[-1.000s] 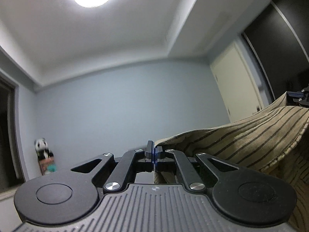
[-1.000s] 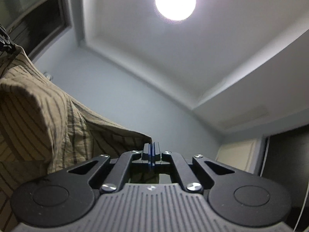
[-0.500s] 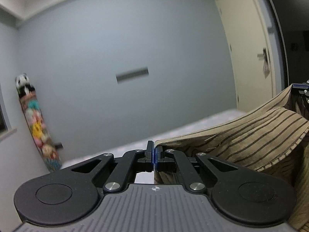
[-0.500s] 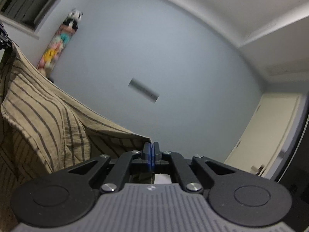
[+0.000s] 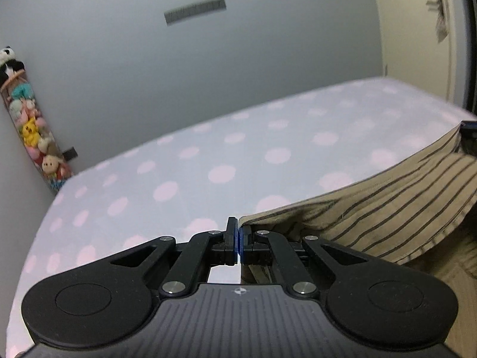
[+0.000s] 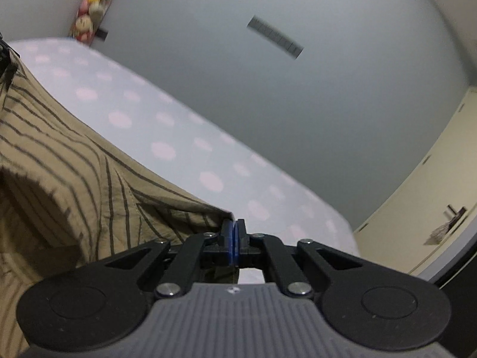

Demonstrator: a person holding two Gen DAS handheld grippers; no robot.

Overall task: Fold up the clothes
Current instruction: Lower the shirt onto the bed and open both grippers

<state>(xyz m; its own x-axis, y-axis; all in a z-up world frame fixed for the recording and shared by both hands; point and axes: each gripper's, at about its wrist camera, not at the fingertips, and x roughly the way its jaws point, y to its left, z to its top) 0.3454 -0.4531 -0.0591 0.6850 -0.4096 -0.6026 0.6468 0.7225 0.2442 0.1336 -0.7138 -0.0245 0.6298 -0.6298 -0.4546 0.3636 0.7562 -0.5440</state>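
Two grippers, both clamped on the same garment. My left gripper (image 5: 238,234) has its jaws pressed together on an edge of the tan striped shirt (image 5: 387,208), which runs off to the right of that view toward my other gripper, whose dark tip shows at the frame's right edge. My right gripper (image 6: 234,232) is likewise pinched tight on a corner of the striped shirt (image 6: 74,164); the cloth spreads left from the jaws in loose folds, with one fold doubled over itself. The shirt is held up between the two grippers, above the bed (image 5: 208,155), whose pale sheet carries pink dots. Beyond the bed: a grey wall (image 5: 208,59) with a dark vent slot (image 5: 195,10), a hanging column of stuffed toys (image 5: 32,131) in the left corner, and a cream door (image 5: 417,29) at right.
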